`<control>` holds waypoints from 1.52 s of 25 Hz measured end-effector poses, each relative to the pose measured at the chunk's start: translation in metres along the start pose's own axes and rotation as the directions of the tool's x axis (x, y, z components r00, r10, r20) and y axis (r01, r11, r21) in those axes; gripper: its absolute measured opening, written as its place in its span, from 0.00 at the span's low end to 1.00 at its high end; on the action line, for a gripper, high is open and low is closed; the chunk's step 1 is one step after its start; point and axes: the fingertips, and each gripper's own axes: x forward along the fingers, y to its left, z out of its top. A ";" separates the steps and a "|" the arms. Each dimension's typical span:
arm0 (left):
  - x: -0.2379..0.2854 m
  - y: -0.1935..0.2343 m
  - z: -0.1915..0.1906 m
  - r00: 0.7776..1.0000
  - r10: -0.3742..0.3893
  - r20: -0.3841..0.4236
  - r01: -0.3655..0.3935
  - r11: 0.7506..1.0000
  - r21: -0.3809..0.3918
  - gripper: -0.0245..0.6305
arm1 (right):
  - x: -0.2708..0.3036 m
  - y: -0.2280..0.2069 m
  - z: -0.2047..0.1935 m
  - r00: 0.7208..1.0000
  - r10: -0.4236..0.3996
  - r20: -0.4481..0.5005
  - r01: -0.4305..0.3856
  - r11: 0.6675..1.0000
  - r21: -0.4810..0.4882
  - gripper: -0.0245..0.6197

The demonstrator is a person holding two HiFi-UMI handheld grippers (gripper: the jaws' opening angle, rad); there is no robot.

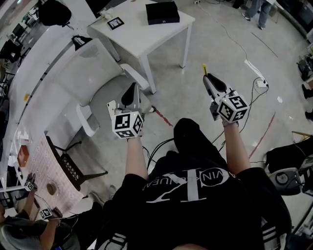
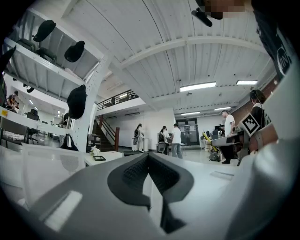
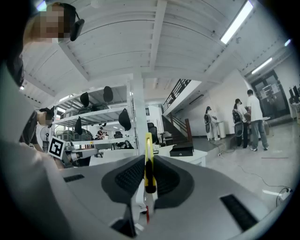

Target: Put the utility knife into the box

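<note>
Curving round the table's near corner, a white chair (image 1: 93, 73) fills the left, its armrest just beside the left gripper (image 1: 130, 90). That gripper is held above the floor (image 1: 195, 44) with its jaws pressed together and nothing between them (the left gripper view shows the ribbed pads (image 2: 133, 173) meeting).

Beyond the chair stands the white table (image 1: 142, 39). On it, a small black-framed card (image 1: 116, 23) lies toward the left edge, and the black box (image 1: 162, 12) lies at the far right corner. The box looks flat and low, and nothing of its inside shows.

Further right, the right gripper (image 1: 207, 78) is clamped on the knife (image 1: 204, 68) — a thin yellow body standing up between the pads, its tip poking out past the jaws. The knife is well apart from the box, with bare floor and a table leg between them. In the right gripper view the box (image 3: 181, 151) sits beyond the knife (image 3: 148, 159), a little to its right.

At the far right a white power strip (image 1: 257, 72) and its cable (image 1: 254, 97) lie on the floor — beside the path, not across it.
</note>
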 end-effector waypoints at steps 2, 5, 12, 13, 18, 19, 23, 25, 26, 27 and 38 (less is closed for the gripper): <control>0.003 0.001 -0.001 1.000 0.006 0.000 -0.006 1.000 -0.002 0.05 | 0.002 -0.003 0.000 1.000 -0.002 0.000 0.002 1.000 0.003 0.14; 0.012 0.003 -0.005 1.000 0.011 -0.005 -0.011 1.000 -0.007 0.05 | 0.008 -0.011 -0.002 1.000 -0.003 0.001 0.003 1.000 0.006 0.14; 0.052 0.018 -0.017 0.999 0.033 -0.034 -0.033 0.999 0.004 0.05 | 0.043 -0.050 -0.012 1.000 -0.011 -0.001 0.011 1.000 0.029 0.14; 0.060 0.021 -0.018 0.999 0.039 -0.037 -0.039 0.999 0.004 0.05 | 0.050 -0.057 -0.013 1.000 -0.011 -0.006 0.011 1.000 0.029 0.14; 0.107 0.035 -0.018 0.997 0.061 -0.037 -0.061 0.998 0.001 0.05 | 0.086 -0.091 -0.012 1.000 0.004 -0.029 -0.003 1.000 0.022 0.14; 0.117 0.036 -0.018 0.997 0.064 -0.036 -0.064 0.998 -0.001 0.05 | 0.093 -0.098 -0.011 0.999 0.008 -0.034 -0.007 1.000 0.020 0.14; 0.154 0.042 -0.015 0.996 0.078 -0.040 -0.079 0.997 -0.011 0.05 | 0.120 -0.125 -0.003 0.999 0.028 -0.035 -0.027 0.999 0.024 0.14; 0.171 0.044 -0.015 0.995 0.084 -0.048 -0.085 0.996 -0.013 0.05 | 0.133 -0.138 0.000 0.998 0.042 -0.041 -0.041 0.999 0.031 0.14; 0.179 0.045 -0.015 0.995 0.087 -0.053 -0.088 0.996 -0.012 0.05 | 0.139 -0.144 0.000 0.998 0.051 -0.045 -0.049 0.998 0.037 0.14; 0.186 0.045 -0.014 0.994 0.090 -0.057 -0.091 0.996 -0.011 0.05 | 0.144 -0.150 0.001 0.997 0.059 -0.049 -0.057 0.997 0.042 0.14; 0.254 0.058 -0.009 0.988 0.154 -0.024 -0.154 0.988 -0.005 0.05 | 0.196 -0.209 0.011 0.991 0.130 -0.025 -0.129 0.990 0.052 0.14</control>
